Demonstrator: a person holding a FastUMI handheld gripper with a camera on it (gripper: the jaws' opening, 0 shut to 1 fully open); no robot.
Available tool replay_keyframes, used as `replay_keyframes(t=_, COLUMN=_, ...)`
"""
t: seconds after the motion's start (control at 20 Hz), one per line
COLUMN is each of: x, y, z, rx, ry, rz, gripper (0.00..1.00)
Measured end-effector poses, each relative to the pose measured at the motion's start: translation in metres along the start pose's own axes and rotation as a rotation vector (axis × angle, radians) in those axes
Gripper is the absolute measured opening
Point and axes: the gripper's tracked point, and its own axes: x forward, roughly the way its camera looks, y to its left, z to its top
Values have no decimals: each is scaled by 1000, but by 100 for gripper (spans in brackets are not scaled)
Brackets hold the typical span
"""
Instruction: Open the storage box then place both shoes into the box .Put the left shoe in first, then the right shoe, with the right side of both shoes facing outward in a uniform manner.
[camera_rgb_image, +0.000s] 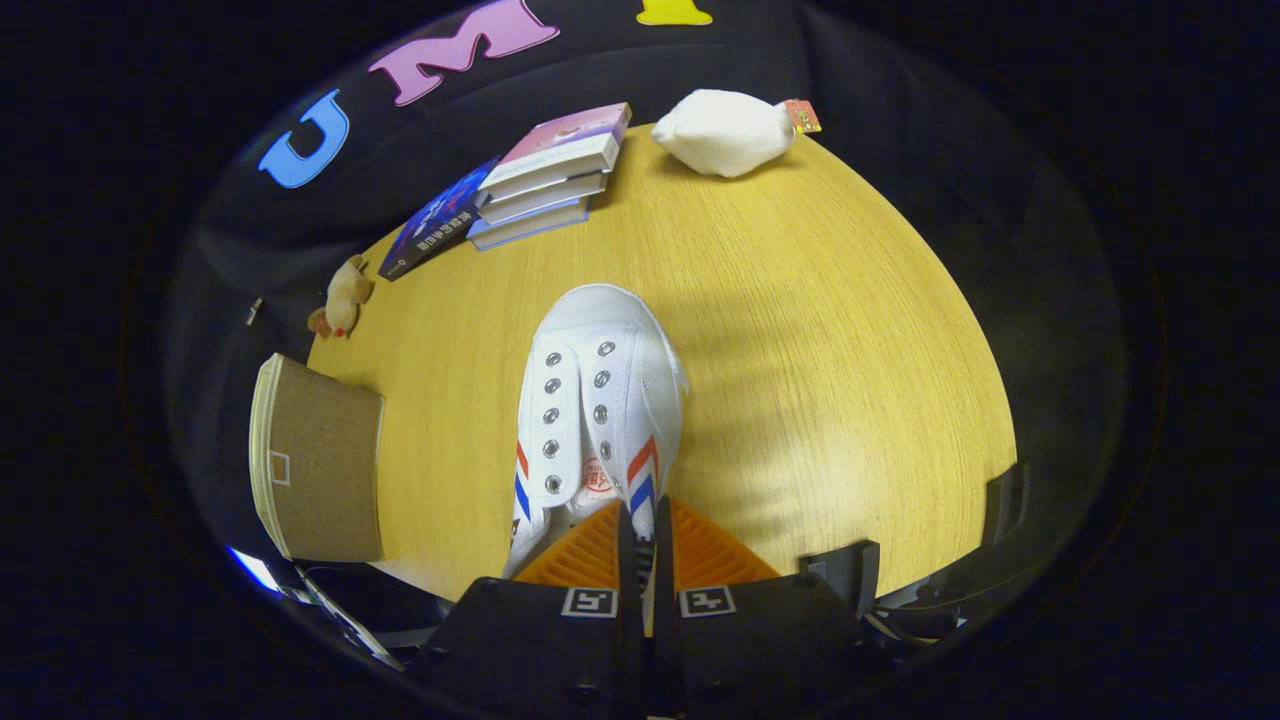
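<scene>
We see the tongs (645, 545) nearly closed, pinching the rear of the white shoe (600, 400), which points away over the middle of the table (820, 330). A brown box (325, 460) sits at the table's left edge.

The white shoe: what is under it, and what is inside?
The white shoe hangs toe-out over the wooden table, the gripper shut on its rear upper. The tongue covers the inside.
</scene>
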Motion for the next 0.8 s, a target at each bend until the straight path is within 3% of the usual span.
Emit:
replay_keyframes(t=0.45, x=-78, y=145, z=20, rx=15, ry=-112, rz=169, gripper=8)
replay_keyframes(t=0.8, x=-109, y=274, z=3, rx=-30, ry=-155, rz=303, gripper=8)
